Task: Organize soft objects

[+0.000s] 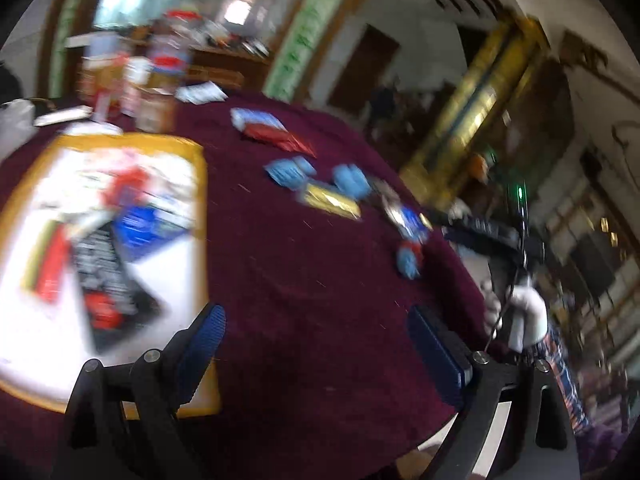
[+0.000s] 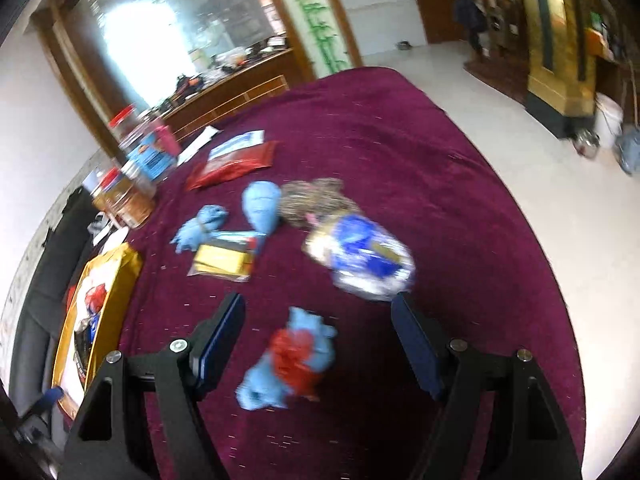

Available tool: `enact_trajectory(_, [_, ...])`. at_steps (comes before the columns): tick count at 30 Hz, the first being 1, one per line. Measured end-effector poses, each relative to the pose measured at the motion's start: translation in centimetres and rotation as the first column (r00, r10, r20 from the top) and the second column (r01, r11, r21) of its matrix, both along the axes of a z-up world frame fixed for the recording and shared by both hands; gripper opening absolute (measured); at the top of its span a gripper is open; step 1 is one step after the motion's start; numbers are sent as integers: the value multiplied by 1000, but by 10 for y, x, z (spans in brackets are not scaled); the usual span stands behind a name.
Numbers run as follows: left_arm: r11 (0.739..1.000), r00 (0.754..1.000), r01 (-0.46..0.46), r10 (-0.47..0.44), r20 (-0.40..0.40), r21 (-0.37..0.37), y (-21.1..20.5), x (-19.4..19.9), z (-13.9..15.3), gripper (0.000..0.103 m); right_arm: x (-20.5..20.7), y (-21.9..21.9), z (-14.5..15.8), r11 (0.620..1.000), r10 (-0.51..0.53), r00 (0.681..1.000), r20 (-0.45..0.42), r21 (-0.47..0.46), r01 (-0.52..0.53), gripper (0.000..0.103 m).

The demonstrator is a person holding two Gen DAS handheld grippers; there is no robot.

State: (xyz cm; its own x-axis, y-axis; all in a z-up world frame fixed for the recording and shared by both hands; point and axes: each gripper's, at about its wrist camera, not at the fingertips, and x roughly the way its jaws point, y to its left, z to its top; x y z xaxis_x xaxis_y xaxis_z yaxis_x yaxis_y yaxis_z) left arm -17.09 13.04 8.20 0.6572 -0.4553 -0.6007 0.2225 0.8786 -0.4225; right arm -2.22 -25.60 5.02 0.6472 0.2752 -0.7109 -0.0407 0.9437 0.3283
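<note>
My right tongs [image 2: 316, 344] stand wide apart and hold nothing. A blue and red soft toy [image 2: 290, 360] lies on the maroon surface [image 2: 440, 200] between the two fingers, nearer the left one, and I cannot see either pad touching it. Just beyond the right fingertip lies a blue and white soft bundle [image 2: 360, 256], close to the tip but apart from it.

My left tongs [image 1: 316, 340] are also spread wide and empty, with only bare maroon cloth between the fingers. The left finger overlaps a yellow-edged tray [image 1: 200, 184] in this view; whether it touches I cannot tell. The tray carries red, blue and black packets.

No writing is legible in either view; motion blur defeats every label, including those on the packets and jars.

Further out on the surface, past the right tongs: a blue plush [image 2: 262, 208], a smaller blue plush [image 2: 198, 228], a yellow packet [image 2: 222, 260] in clear wrap, a brown speckled soft item [image 2: 312, 200] touching the blue and white bundle, and a red pouch [image 2: 232, 164]. Red-lidded jars [image 2: 136, 168] stand at the far left edge. Nothing obstructs the toy between my right fingers. In the left view, a white-gloved hand [image 1: 524, 312] holds the right device beside the surface edge.
</note>
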Motion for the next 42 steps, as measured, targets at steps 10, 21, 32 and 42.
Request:
enact_trajectory(10, [983, 979, 149, -130, -159, 112, -99, 54, -40, 94, 0, -22, -16, 999, 4, 1000, -23, 36, -3, 75])
enact_trajectory(21, [980, 972, 131, -97, -213, 149, -114, 98, -74, 102, 33, 17, -15, 995, 85, 995, -42, 56, -82, 75])
enact_trajectory(32, [991, 981, 132, -127, -150, 27, -99, 93, -77, 102, 112, 119, -28, 964, 263, 958, -113, 70, -257, 76])
enact_trajectory(42, [992, 982, 125, -121, -143, 16, -100, 91, -77, 102, 128, 143, -44, 929, 370, 921, -118, 59, -366, 82])
